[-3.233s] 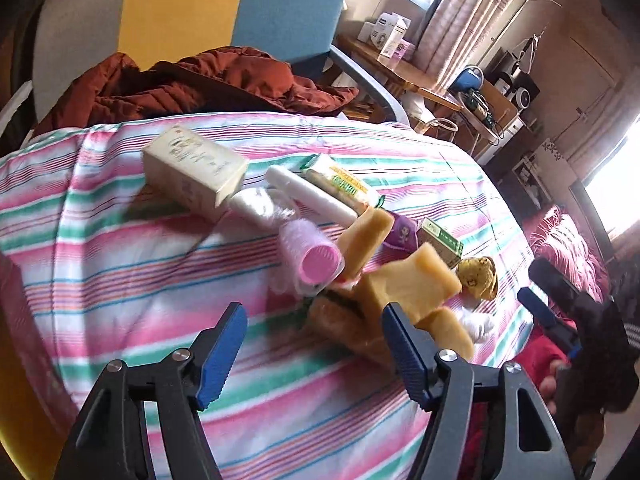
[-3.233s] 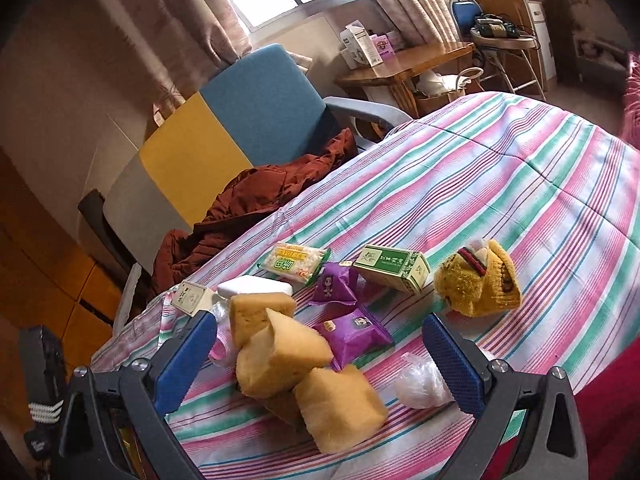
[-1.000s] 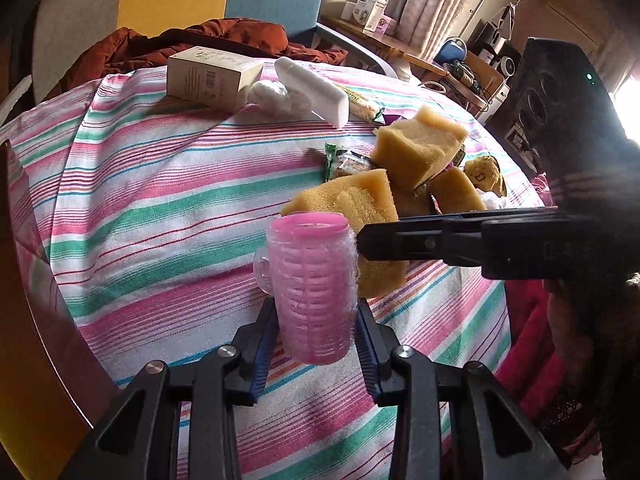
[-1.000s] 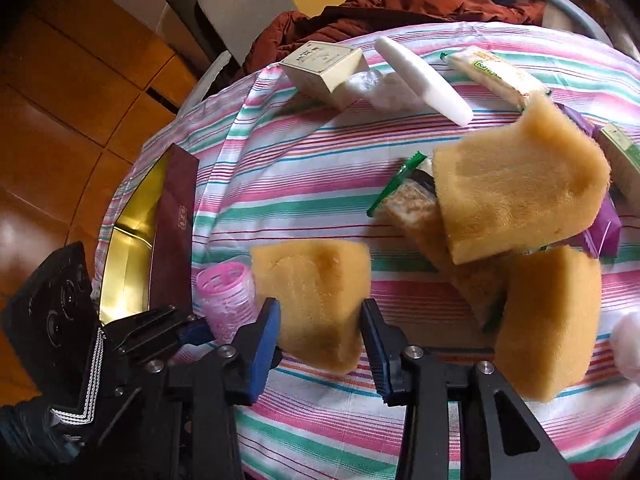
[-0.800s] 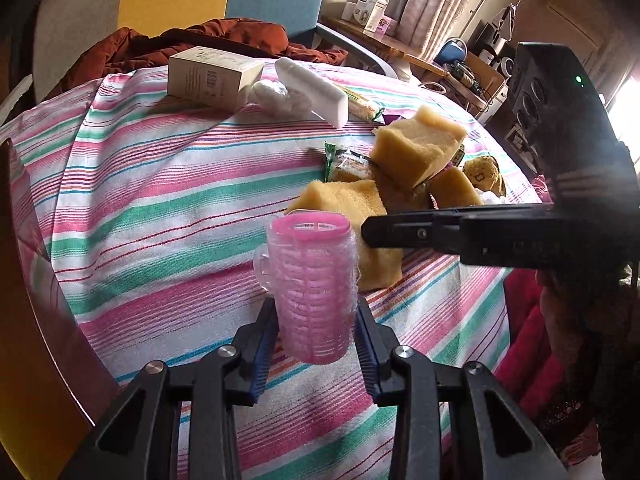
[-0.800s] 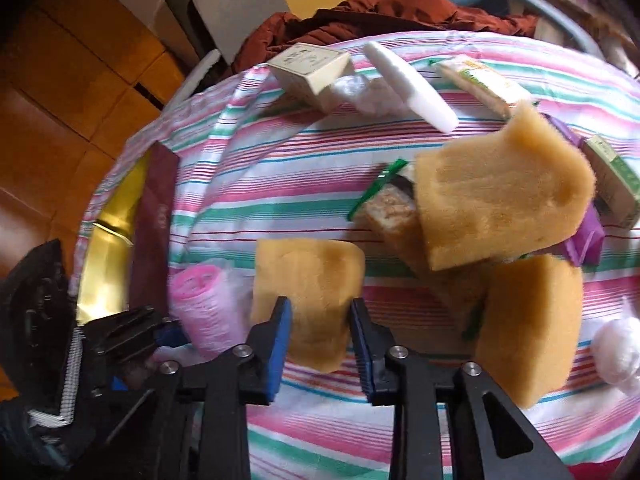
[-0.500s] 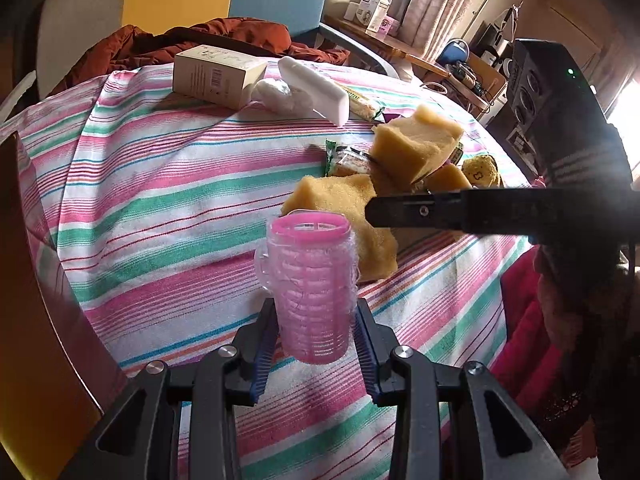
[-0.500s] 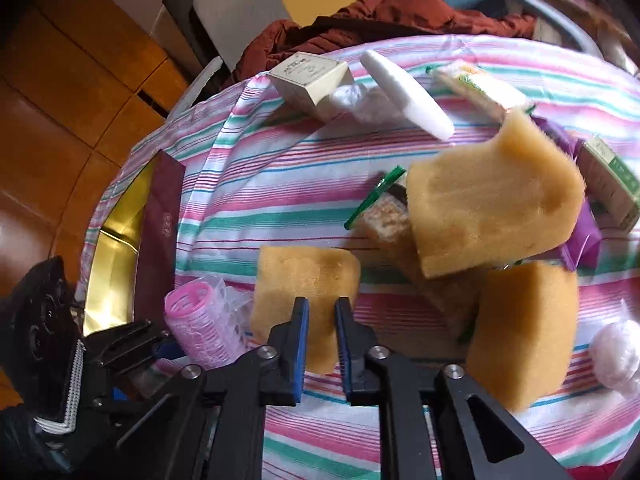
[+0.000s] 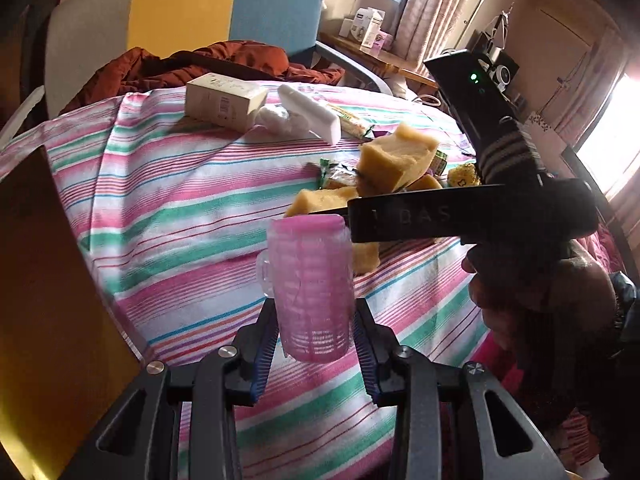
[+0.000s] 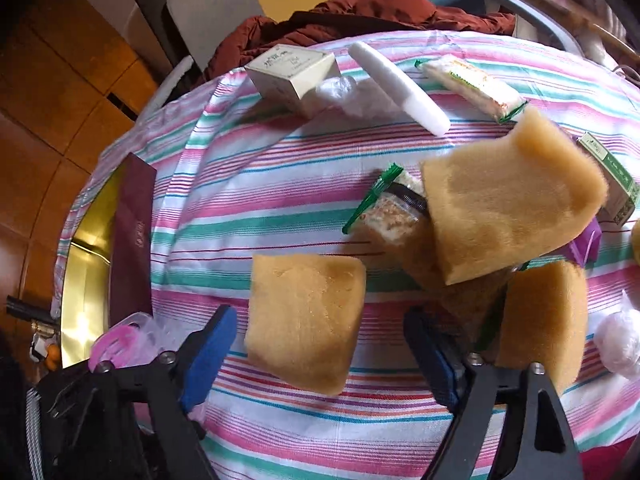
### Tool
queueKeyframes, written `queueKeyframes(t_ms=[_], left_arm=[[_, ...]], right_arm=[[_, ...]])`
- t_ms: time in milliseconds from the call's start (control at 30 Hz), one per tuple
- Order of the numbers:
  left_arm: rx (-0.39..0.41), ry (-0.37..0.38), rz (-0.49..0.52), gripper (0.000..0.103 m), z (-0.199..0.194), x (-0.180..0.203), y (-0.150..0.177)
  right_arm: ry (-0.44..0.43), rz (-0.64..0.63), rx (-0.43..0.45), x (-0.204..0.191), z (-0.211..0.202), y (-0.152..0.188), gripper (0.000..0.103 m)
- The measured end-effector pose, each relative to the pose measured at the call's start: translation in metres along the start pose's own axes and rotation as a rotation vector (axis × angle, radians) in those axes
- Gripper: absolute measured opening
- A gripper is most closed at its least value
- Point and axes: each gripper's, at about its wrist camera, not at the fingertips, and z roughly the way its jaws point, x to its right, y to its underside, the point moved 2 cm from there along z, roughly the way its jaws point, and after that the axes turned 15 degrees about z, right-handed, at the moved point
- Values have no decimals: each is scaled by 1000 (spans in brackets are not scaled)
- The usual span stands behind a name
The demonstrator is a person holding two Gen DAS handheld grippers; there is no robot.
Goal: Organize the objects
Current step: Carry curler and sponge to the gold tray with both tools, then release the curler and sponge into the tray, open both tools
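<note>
A pink hair roller (image 9: 310, 288) in clear wrap stands upright between the blue pads of my left gripper (image 9: 314, 340), which is shut on it above the striped tablecloth (image 9: 172, 208). In the right wrist view the roller (image 10: 120, 340) shows at the lower left. My right gripper (image 10: 320, 356) is opening; a tan sponge block (image 10: 306, 320) lies flat on the cloth between its pads, and neither pad touches it. From the left wrist view the right gripper's black body (image 9: 420, 218) crosses in front of that sponge (image 9: 320, 202).
More sponges (image 10: 508, 196) are piled over a snack packet (image 10: 384, 216) at the right. A cream box (image 10: 292, 74), a white stick (image 10: 396, 88) and a wrapped bar (image 10: 472, 84) lie at the back. A gold tray (image 10: 88, 260) with a maroon lid (image 10: 132, 240) sits left.
The right gripper, which had closed tight on the sponge block, has spread its jaws and the block now rests free on the cloth. The left gripper has carried the roller slightly up and back.
</note>
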Motion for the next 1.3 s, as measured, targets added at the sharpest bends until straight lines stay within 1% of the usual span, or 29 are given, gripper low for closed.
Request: queueKeyframes(t_ms=[33,67,200,267,400,467,533,633,700,733,800,867,900,933,967,1000,1033,1100,1133,1233,1267,1300], left_arm=[[4,-2,-3,36,-4,-2,2],[5,-7,-5,36,-6,-3,4],[48,2,-13,36,-26,-4,5],[80,10,-24,36,-41,-5,5],[160,-16,-65,37,-82,-18,9],[198,-60,-101,37,-105,-33,15],[220,-111,-145,37,-125,-50,26],[223,-211,-213,37,-145,-80,47],[212,-266,-266,37,-153,-101,64],[198,-297,-300,37,-155,-113,75],[171,-331,-364,37,-157,-133,94],[149,-363,-414,37,-157,-148,115],[138,-380,-434,37,-158,-153,123],[126,-394,-454,37,-158,-158,132],[117,-400,-465,41,-158,-161,138],[108,-409,-477,45,-158,-162,145],[99,-416,-488,47,-157,-163,151],[84,-436,-513,49,-155,-167,158],[78,-454,-527,50,-156,-168,161],[96,-497,-534,52,-163,-171,163],[99,-517,-532,53,-166,-171,162],[99,-544,-527,53,-167,-173,163]], right_arm=[[-4,5,-8,-1,3,1,66],[11,-1,-18,-2,6,2,59],[36,-19,2,-7,3,8,54],[18,-2,24,-8,-8,9,53],[-58,-70,86,-35,-44,14,54],[-82,-127,126,-59,-59,16,54],[-107,-179,149,-87,-67,18,54],[-127,-274,150,-138,-60,24,54],[-132,-340,149,-171,-51,29,55],[-131,-365,149,-186,-45,30,56],[-132,-398,150,-217,-31,29,58],[-107,-419,169,-244,-15,23,59],[-83,-433,192,-256,-9,21,62],[-60,-457,221,-268,-5,20,70],[-45,-487,245,-280,-2,20,77],[-35,-514,259,-290,1,21,92],[-24,-535,275,-299,3,22,99],[-13,-579,308,-314,4,26,101],[13,-598,325,-321,6,26,103],[130,-621,417,-328,5,32,103],[133,-622,404,-327,6,35,103],[100,-618,355,-323,8,37,103]])
